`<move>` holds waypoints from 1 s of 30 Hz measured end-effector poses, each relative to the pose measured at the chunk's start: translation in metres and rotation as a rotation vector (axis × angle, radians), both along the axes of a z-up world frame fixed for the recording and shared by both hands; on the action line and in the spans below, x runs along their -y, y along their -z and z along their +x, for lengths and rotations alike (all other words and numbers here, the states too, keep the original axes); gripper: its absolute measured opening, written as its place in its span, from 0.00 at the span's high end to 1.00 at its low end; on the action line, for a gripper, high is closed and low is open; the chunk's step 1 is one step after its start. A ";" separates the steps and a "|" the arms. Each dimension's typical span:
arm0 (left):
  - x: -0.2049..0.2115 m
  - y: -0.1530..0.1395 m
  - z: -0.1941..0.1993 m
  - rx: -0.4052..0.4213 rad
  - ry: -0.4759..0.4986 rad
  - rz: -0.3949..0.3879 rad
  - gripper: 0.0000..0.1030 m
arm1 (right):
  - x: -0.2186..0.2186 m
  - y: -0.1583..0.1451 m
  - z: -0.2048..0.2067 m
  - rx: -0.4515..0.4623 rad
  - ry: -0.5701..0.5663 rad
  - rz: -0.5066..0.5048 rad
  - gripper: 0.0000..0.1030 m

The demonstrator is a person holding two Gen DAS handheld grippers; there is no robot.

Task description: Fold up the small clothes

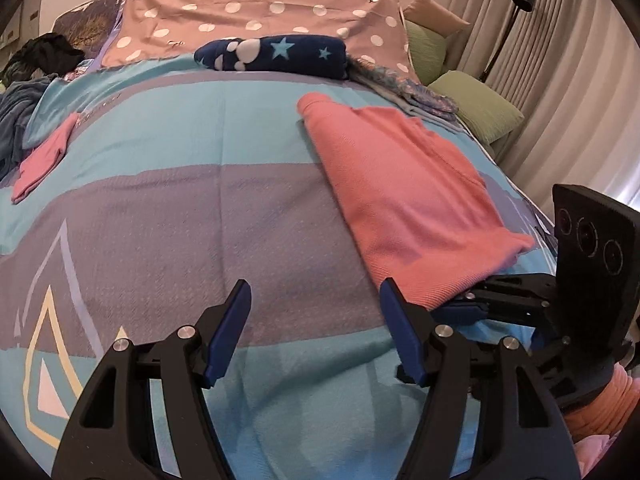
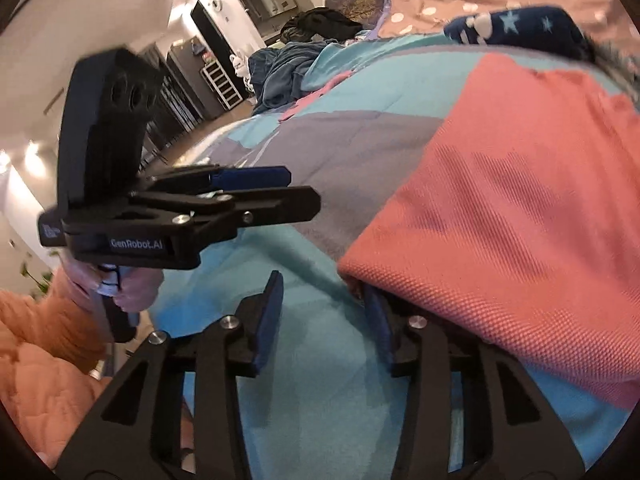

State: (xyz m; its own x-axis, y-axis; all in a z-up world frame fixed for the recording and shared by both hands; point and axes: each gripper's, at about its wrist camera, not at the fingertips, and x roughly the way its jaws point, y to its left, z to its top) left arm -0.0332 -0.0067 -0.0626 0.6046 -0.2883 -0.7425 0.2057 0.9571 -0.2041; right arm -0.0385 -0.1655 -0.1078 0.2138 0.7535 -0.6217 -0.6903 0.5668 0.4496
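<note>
A pink knit garment (image 1: 404, 184) lies flat on the striped blue and grey bedspread (image 1: 200, 208), to the right. It fills the right of the right wrist view (image 2: 520, 208). My left gripper (image 1: 316, 308) is open and empty, hovering over the bedspread just left of the garment's near corner. My right gripper (image 2: 320, 312) is open at the garment's near edge; its right finger sits under the cloth edge. From the left wrist view the right gripper (image 1: 472, 306) reaches in under the garment's near edge.
A small pink piece (image 1: 44, 160) lies at the left edge. A folded navy star-print item (image 1: 276, 56) sits at the far side by a polka-dot pillow (image 1: 256, 12). Dark and blue clothes (image 1: 36, 64) pile at far left. Green cushions (image 1: 476, 108) at right.
</note>
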 end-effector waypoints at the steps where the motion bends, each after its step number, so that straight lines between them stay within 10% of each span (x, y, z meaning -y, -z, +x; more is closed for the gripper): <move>1: 0.000 0.001 0.000 -0.005 0.002 0.000 0.35 | 0.002 -0.001 0.001 -0.014 -0.002 0.013 0.63; 6: 0.006 0.004 -0.003 -0.014 0.060 -0.011 0.35 | 0.025 -0.018 -0.021 0.036 0.021 -0.006 0.73; 16: 0.057 0.021 0.003 -0.022 0.202 0.062 0.35 | 0.141 -0.044 -0.015 0.089 0.454 0.055 0.73; 20: 0.064 0.023 0.010 -0.007 0.164 0.109 0.35 | 0.132 -0.001 0.006 0.062 0.589 -0.234 0.76; 25: 0.059 0.024 0.002 0.005 0.173 0.156 0.34 | 0.149 -0.027 -0.004 0.098 0.598 -0.127 0.75; 30: 0.050 0.007 -0.002 -0.041 0.224 0.028 0.36 | 0.146 -0.061 0.015 0.195 0.587 -0.142 0.71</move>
State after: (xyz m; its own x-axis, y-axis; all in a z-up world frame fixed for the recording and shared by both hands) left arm -0.0355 -0.0571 -0.0694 0.4969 -0.3914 -0.7745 0.4062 0.8936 -0.1909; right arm -0.0237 -0.3117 -0.0467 0.6857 0.3890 -0.6152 -0.3076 0.9209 0.2395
